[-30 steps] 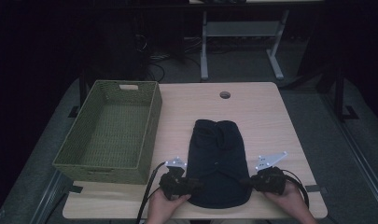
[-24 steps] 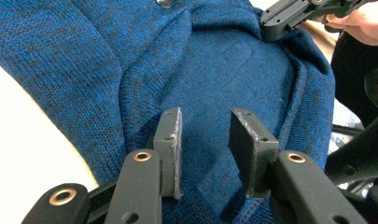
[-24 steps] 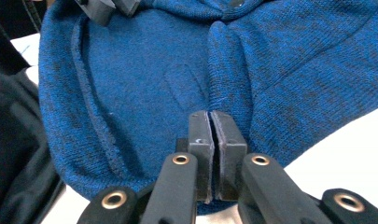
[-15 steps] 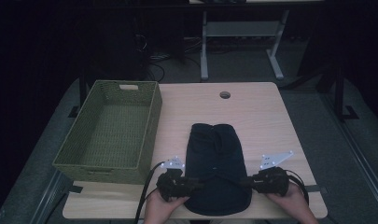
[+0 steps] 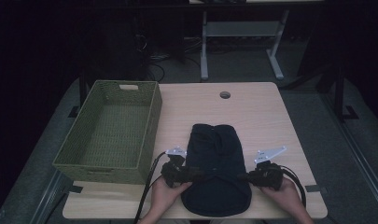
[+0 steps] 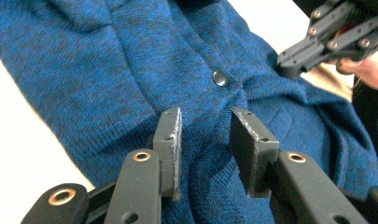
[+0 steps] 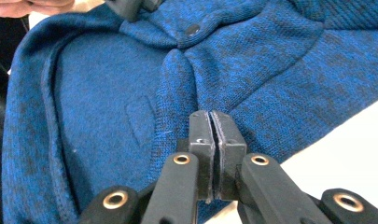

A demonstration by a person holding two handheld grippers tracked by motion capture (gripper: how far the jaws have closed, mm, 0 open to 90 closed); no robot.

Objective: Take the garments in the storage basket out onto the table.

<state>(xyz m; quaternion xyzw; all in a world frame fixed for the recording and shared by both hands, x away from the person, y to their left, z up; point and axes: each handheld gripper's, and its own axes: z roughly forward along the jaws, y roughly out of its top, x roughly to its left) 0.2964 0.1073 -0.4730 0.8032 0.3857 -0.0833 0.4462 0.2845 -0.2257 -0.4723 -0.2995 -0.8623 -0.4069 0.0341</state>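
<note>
No readable text, labels, brands or numbers anywhere. Sweater (image 6: 130,70) shows a plain snap (image 6: 220,78), unmarked. Basket (image 5: 107,135) and table (image 5: 270,116) bear no signs.

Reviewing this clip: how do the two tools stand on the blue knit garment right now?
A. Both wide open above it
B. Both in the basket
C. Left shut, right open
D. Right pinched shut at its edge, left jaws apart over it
D: the right tool has its pads pressed together at the edge of the blue knit garment, while the left tool shows a clear gap between its pads.

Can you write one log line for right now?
blue sweater flat on table | left gripper open | right gripper shut on sweater
</note>
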